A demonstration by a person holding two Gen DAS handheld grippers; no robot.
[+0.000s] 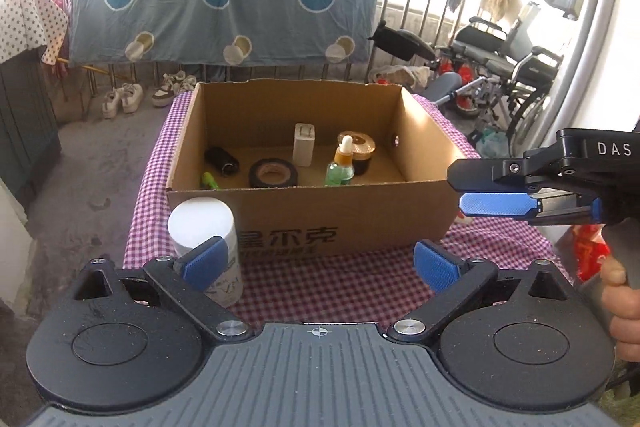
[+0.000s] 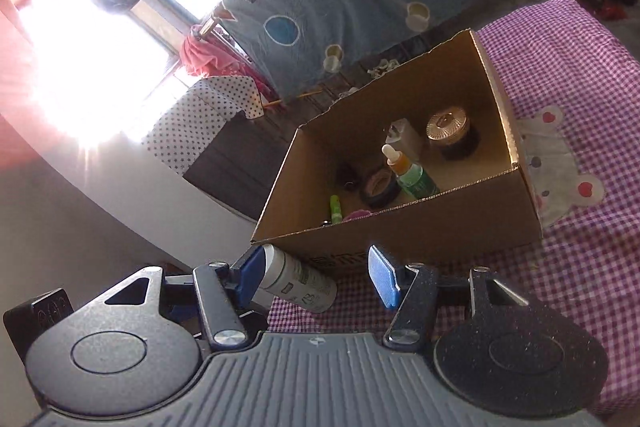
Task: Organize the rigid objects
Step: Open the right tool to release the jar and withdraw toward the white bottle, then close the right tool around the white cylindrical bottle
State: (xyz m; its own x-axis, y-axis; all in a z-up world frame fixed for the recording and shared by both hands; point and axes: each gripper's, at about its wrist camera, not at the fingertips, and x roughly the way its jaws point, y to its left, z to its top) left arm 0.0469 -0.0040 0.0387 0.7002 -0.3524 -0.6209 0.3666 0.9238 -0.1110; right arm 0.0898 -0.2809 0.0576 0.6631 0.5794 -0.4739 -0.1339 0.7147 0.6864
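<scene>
left claw [image 1: 320,263] wide apart, empty | right claw [image 2: 320,277] apart, empty | cardboard box [image 1: 352,215] holds six items | white bottle [image 1: 206,243] left on tabletop [image 1: 340,287]

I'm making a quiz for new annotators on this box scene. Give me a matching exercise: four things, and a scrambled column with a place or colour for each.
Things:
1. white canister
2. tape roll
3. dropper bottle
4. cardboard box

Descriptions:
A. black ring lying flat in the box
B. upright in the box, white tip
C. outside the box, at its front
D. on the checked cloth

Pairs: 1-C, 2-A, 3-B, 4-D
</scene>
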